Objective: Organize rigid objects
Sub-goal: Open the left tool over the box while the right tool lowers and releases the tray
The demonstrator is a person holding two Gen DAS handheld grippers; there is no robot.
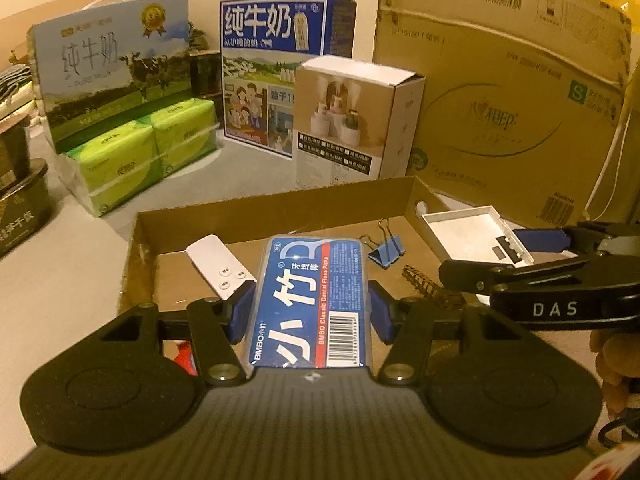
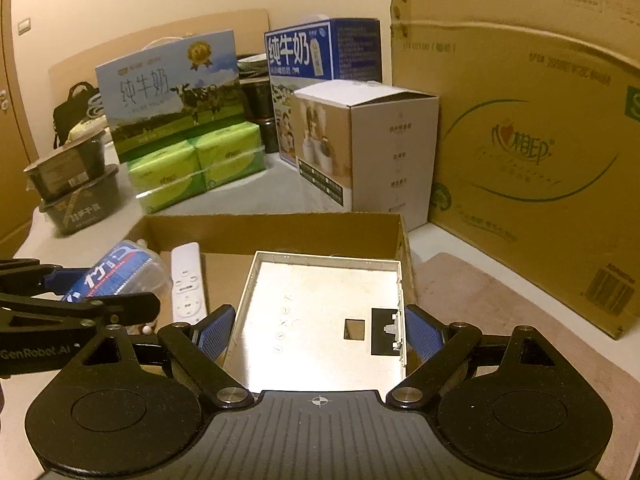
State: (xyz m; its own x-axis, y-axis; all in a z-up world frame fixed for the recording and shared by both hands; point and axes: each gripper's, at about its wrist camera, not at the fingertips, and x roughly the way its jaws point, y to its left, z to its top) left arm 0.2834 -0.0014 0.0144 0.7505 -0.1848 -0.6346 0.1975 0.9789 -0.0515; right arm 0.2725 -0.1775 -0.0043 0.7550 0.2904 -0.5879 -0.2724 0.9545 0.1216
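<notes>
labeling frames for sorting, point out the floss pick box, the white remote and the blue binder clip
floss pick box (image 1: 310, 300), left wrist view, middle of its blue label
white remote (image 1: 220, 266), left wrist view, middle of its top face
blue binder clip (image 1: 386, 250), left wrist view, its blue body

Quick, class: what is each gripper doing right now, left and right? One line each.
Left gripper: closed on the floss pick box.
Right gripper: closed on the white tray.

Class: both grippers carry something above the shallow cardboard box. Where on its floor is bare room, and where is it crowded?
Bare: the cardboard box's floor along the back wall, between white remote and blue binder clip. Crowded: right side, around the clip and a brown ridged item.
</notes>
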